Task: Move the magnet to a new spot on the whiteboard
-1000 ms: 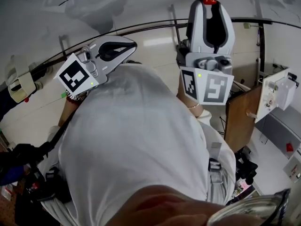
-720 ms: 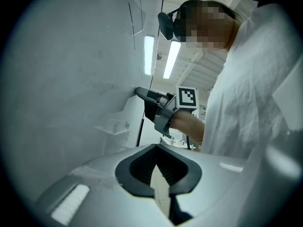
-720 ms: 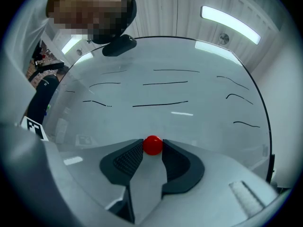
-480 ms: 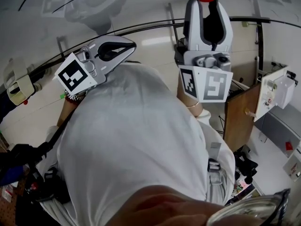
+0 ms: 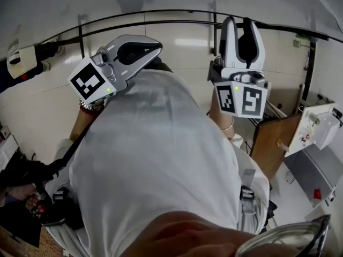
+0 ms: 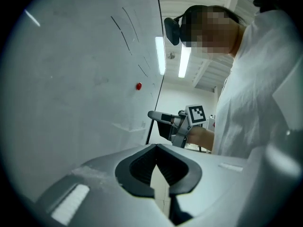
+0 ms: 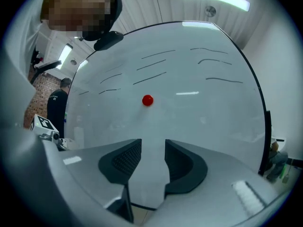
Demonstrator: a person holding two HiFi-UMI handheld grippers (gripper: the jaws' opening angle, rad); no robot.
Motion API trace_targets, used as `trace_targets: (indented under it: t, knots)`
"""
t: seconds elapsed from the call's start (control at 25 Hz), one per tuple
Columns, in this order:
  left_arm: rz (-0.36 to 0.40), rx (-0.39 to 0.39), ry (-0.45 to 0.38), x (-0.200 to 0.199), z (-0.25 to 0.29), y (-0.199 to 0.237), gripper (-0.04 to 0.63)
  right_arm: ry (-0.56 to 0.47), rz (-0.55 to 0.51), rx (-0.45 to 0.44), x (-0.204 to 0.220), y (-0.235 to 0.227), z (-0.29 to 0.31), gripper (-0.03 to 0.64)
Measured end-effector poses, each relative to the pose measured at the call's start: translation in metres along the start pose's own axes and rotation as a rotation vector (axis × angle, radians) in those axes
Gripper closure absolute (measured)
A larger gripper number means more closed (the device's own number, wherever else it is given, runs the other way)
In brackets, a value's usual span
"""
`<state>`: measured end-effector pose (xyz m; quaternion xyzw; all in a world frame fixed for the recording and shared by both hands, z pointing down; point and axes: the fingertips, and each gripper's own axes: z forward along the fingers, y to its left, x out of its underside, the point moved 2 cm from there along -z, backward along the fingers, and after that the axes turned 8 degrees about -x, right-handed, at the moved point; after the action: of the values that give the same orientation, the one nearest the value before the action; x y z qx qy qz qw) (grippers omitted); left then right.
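Note:
A small red magnet (image 7: 147, 100) sticks to the whiteboard (image 7: 199, 117), among thin black pen lines. In the right gripper view it sits ahead of and above my right gripper (image 7: 153, 145), which is open with nothing between its pads. The left gripper view shows the same magnet (image 6: 138, 86) far off on the board, beyond my left gripper (image 6: 156, 146), whose tips meet on nothing. In the head view the left gripper (image 5: 159, 44) and right gripper (image 5: 239, 21) are both raised toward the board's lower edge; the magnet is out of sight there.
The whiteboard's black frame bar (image 5: 161, 15) runs across the top of the head view. A white holder (image 5: 21, 60) hangs at far left. A brown cabinet door (image 5: 270, 138) and a white box (image 5: 316, 127) stand at right. Another person (image 7: 57, 103) stands far left.
The red magnet showed just past the right gripper's tips in the head view; now it is out of that view. The view has shifted and the right gripper sits lower.

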<state>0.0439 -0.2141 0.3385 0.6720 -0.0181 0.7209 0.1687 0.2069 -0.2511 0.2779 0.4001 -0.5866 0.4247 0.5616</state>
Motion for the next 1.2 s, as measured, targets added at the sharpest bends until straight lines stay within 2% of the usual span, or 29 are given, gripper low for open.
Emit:
trace_targets:
  t: [0.12,0.24,0.36,0.44,0.52,0.6,0.76,0.92,1.08,1.2]
  knots:
    - [-0.037,-0.073,0.021,0.020,-0.027,-0.001,0.589,0.033,0.053,-0.032,0.031,0.014,0.006,0.468]
    - [-0.055,-0.122,0.065,0.041,-0.052,-0.003,0.589,0.031,0.072,-0.066,0.043,0.029,0.013,0.469]
    - [0.013,-0.128,0.053,0.035,-0.051,-0.023,0.589,-0.011,0.063,-0.091,0.038,0.032,-0.007,0.469]
    - [0.053,-0.121,0.031,0.037,-0.046,-0.040,0.589,0.010,0.051,-0.097,0.041,0.031,-0.024,0.469]
    - [0.050,-0.112,0.050,0.044,-0.051,-0.047,0.589,0.031,0.046,-0.088,0.047,0.034,-0.029,0.469]
    - [0.058,-0.112,0.053,0.035,-0.058,-0.049,0.589,0.000,0.046,-0.081,0.042,0.040,-0.029,0.469]
    - [0.066,-0.151,0.000,0.014,-0.077,-0.071,0.589,-0.050,0.022,-0.112,0.018,0.062,-0.046,0.471]
    - [0.060,-0.177,-0.023,0.018,-0.114,-0.103,0.589,-0.036,-0.005,-0.194,0.011,0.110,-0.061,0.479]
    - [0.005,-0.243,-0.051,0.029,-0.177,-0.129,0.589,-0.012,-0.018,-0.281,0.011,0.189,-0.079,0.482]
    - [-0.019,-0.261,-0.070,0.038,-0.230,-0.153,0.589,-0.019,-0.041,-0.316,0.004,0.250,-0.101,0.482]
